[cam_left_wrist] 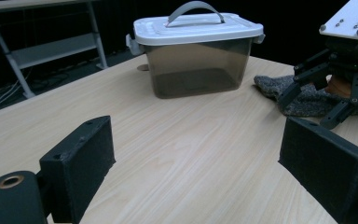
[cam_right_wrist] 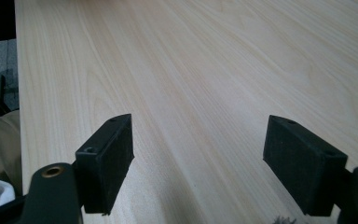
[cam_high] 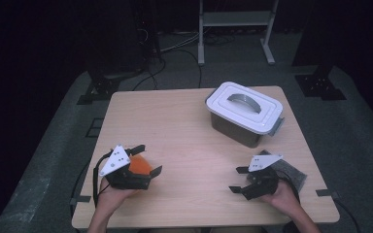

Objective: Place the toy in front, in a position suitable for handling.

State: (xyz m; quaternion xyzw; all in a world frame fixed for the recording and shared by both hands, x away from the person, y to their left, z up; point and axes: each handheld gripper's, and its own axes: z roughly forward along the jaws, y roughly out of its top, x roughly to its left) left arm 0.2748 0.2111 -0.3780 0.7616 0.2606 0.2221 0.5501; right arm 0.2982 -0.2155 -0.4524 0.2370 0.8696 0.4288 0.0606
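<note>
Bin sits lidded, apparently empty; left gripper and right gripper gape wide

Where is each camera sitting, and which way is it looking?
High view: above the person's side, looking forward and down on the table; both forearms, the left gripper over something orange, and the right gripper show.
Left gripper view: rides the left gripper, looking across the table at the lidded box and grey cloth; its open jaws show.
Right gripper view: rides the right gripper, looking down along bare tabletop; its open jaws show.
Shared: the high and left gripper views both show the box, cloth and right gripper.
</note>
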